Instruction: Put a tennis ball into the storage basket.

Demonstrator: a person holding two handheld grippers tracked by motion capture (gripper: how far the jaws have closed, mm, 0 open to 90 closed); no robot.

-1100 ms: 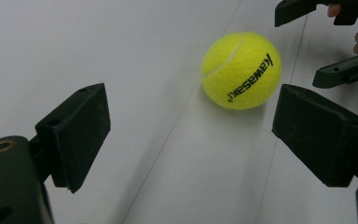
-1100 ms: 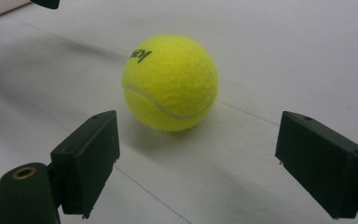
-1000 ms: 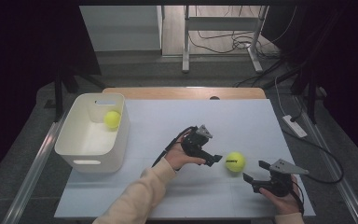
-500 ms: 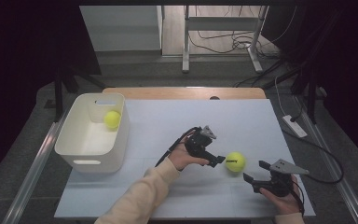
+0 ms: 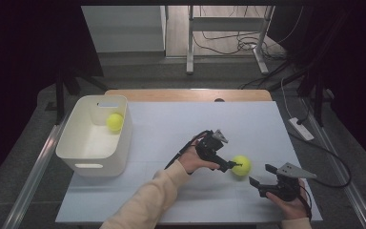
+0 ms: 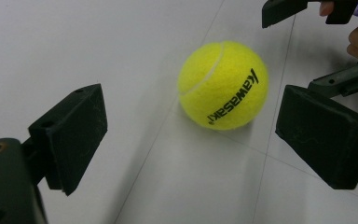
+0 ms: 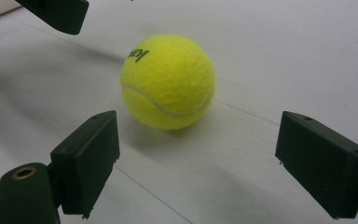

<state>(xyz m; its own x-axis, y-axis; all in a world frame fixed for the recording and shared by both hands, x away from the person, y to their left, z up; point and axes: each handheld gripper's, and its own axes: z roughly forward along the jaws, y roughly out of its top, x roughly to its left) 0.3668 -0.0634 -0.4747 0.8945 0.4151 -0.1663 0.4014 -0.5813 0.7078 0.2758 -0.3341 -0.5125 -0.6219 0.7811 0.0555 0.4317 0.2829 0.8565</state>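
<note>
A yellow tennis ball (image 5: 241, 165) lies on the white table top (image 5: 171, 119), right of centre near the front. My left gripper (image 5: 229, 165) reaches it from the left, open, its tips just short of the ball. In the left gripper view the ball (image 6: 223, 85) lies ahead of the wide-apart jaws of that gripper (image 6: 196, 135). My right gripper (image 5: 259, 175) is open, a short way to the ball's right and nearer the front. In the right gripper view the ball (image 7: 168, 81) rests beyond that gripper (image 7: 209, 158), untouched. A second tennis ball (image 5: 115, 122) lies inside the white bin (image 5: 109, 164).
The white bin stands at the table's left. A wooden strip (image 5: 186, 94) runs along the far edge. Beyond the table are a metal frame (image 5: 190, 43) and cables on the floor; a power strip (image 5: 301, 128) lies off the right edge.
My left gripper has edged right, closer to the ball. The ball and the right gripper have stayed where they were.
</note>
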